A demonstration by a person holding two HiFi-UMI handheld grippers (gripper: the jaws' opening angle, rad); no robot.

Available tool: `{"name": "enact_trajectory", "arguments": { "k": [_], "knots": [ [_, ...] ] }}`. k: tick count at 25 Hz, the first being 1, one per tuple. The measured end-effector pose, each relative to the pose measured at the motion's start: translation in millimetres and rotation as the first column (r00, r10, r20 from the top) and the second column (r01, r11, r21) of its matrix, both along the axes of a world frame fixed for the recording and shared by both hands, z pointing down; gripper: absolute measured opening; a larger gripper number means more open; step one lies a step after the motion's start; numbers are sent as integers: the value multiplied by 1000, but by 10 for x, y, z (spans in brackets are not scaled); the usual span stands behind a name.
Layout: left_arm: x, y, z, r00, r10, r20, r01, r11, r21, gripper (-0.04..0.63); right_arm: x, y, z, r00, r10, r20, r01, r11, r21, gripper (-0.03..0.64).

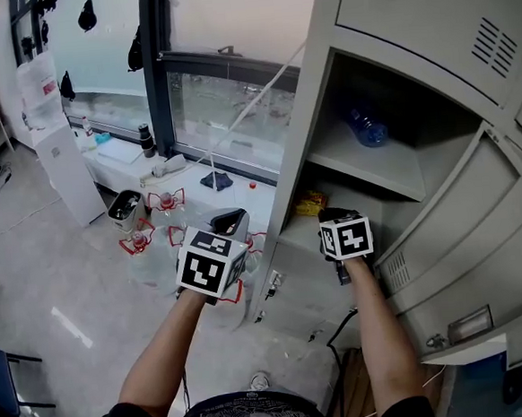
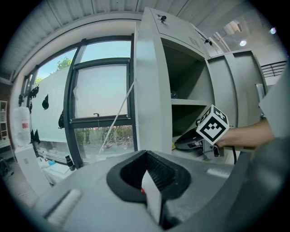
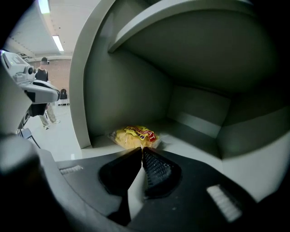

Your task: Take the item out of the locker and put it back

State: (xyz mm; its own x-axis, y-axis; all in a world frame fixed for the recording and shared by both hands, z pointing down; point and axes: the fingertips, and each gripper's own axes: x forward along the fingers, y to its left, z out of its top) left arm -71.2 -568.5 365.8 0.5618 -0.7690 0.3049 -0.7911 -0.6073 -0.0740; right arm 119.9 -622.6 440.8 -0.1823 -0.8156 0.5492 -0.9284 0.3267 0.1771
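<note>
Grey locker (image 1: 310, 91) stands open, a yellow snack bag (image 3: 134, 136) on its lower shelf at twelve o'clock from the closed, empty right tongs (image 3: 141, 149), left tongs (image 2: 146, 154) likewise closed and empty.

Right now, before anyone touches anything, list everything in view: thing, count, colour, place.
locker: one, grey, at right, door open
snack bag: one, yellow with red label, lower shelf of locker
bottle: one, blue, upper shelf of locker
water dispenser: one, white, far left
bin: one, dark, beside water dispenser
left tool: one, grey and black, jaws together, outside locker
right tool: one, grey and black, jaws together, empty, facing snack bag
</note>
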Motion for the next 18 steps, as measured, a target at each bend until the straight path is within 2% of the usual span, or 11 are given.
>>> {"name": "enact_trajectory", "arguments": {
  "k": [18],
  "knots": [
    [121,478,-63,993,114,-11,-114,993,13,0,71,732,-370,989,124,81,-134,983,128,32]
  ]
}}
